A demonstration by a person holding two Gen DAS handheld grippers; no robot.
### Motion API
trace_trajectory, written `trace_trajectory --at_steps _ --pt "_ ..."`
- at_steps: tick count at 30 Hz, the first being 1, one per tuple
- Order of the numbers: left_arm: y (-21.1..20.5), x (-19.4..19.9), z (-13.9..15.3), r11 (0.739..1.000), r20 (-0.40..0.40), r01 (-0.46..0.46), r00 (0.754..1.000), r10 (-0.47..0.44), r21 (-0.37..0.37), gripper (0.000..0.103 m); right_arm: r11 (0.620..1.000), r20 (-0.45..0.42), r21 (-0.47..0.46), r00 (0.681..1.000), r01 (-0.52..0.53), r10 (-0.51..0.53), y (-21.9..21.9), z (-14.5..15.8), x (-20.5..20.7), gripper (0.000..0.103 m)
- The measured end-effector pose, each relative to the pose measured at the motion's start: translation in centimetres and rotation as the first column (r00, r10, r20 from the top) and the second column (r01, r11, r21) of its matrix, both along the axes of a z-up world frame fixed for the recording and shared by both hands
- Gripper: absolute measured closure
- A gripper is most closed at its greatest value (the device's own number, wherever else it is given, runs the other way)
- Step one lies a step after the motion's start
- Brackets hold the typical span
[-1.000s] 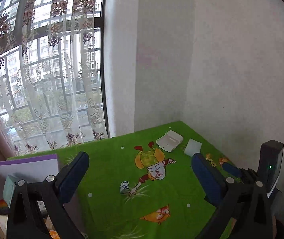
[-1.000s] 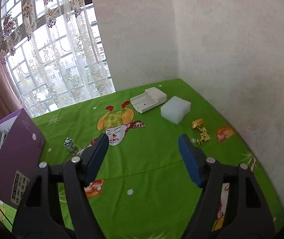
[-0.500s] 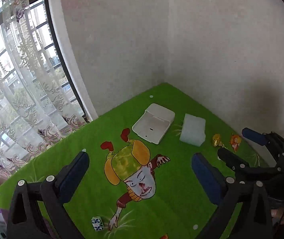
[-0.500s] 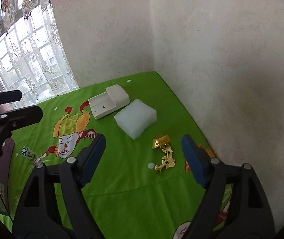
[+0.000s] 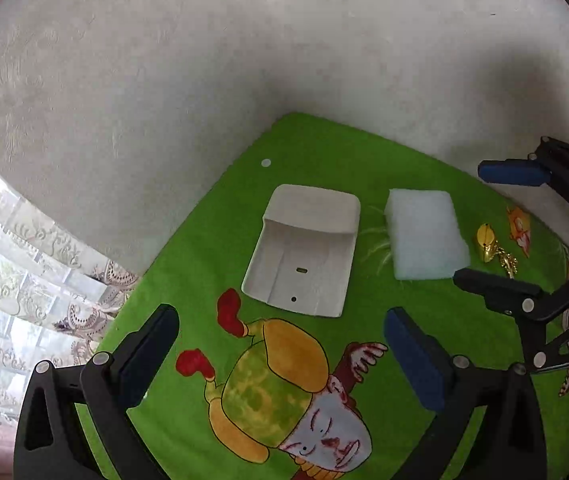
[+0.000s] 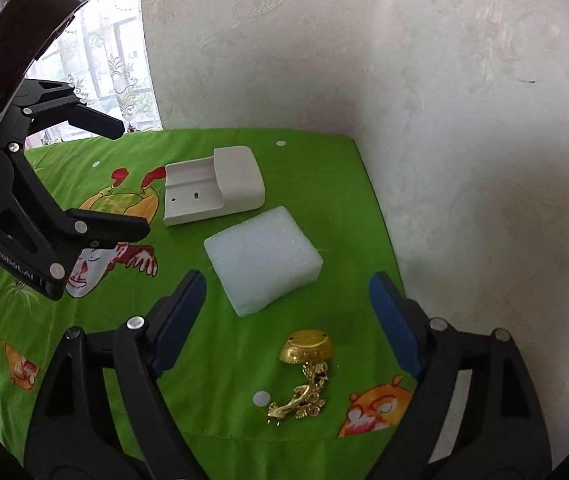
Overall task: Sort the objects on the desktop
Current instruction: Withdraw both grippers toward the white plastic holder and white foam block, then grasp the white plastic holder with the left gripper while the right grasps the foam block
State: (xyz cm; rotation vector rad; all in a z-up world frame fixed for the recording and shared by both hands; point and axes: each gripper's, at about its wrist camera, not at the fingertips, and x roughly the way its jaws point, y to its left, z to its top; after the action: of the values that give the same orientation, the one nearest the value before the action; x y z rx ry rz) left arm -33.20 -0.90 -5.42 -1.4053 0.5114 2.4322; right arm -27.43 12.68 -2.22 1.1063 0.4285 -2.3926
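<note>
Home room, likely a bedroom: counter covered with green cartoon-print cloth (image 5: 316, 152) pushed into a corner of embossed wallpapered walls (image 6: 464, 80), with a floral lace curtain (image 5: 16, 280) over a gridded window (image 6: 100, 60).

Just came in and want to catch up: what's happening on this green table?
A person holds a two-finger gripper in each hand, and neither is gripping anything. The left gripper hangs open before the white plastic holder. The right gripper is open above the gold ornament, with the white foam block just beyond. All three things lie apart on the green cartoon cloth near the wall corner; nothing is picked up yet.
</note>
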Motion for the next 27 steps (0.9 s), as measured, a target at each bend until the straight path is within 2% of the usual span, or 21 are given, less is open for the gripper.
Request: trace_trajectory --at_steps 3,11,13,19,22,23,24,25,27 --pt "0.5 -0.4 -0.9 0.998 -0.005 0.047 0.999 -0.047 -0.052 0.000 0.999 0.004 0.015 1.000 -0.031 0.031 -0.2 -0.8 -0.6 0.018" --pt "0.7 -2.1 -2.7 0.994 0.051 0.095 0.994 -0.092 -0.061 0.000 0.997 0.039 0.023 0.996 -0.075 0.074 -0.6 -2.1 -1.6 0.018" --pt "1.0 -2.3 -2.9 0.992 0.064 0.116 0.992 -0.113 -0.052 0.000 0.997 0.058 0.025 0.996 -0.068 0.066 -0.6 -2.6 -2.2 0.018" --pt "0.9 -3.1 -3.2 0.995 0.083 0.101 0.991 -0.101 -0.003 0.001 0.997 0.075 -0.016 0.995 -0.070 0.071 -0.4 -2.8 -2.9 0.016" --pt "1.0 -2.9 -3.2 0.994 0.099 0.093 0.990 -0.099 0.056 0.013 0.997 0.079 -0.030 0.995 -0.067 0.069 -0.2 -2.8 -2.8 0.018" --pt "1.0 -2.7 -3.1 0.993 0.101 0.091 0.990 -0.098 0.073 0.021 0.997 0.079 -0.034 0.994 -0.070 0.073 -0.2 -2.7 -2.8 0.020" --pt "1.0 -2.6 -3.0 0.992 0.107 0.085 0.990 -0.094 0.090 0.028 0.997 0.077 -0.037 0.995 -0.065 0.068 -0.1 -2.6 -2.8 0.027" --pt "1.0 -2.5 -3.0 0.991 0.117 0.074 0.989 -0.086 0.109 0.032 0.998 0.076 -0.040 0.995 -0.054 0.057 0.1 -2.4 -2.8 0.037" --pt "1.0 -2.1 -2.9 0.992 0.119 0.048 0.991 -0.062 0.118 0.036 0.998 0.082 -0.043 0.995 -0.051 0.054 0.2 -2.3 -2.7 0.038"
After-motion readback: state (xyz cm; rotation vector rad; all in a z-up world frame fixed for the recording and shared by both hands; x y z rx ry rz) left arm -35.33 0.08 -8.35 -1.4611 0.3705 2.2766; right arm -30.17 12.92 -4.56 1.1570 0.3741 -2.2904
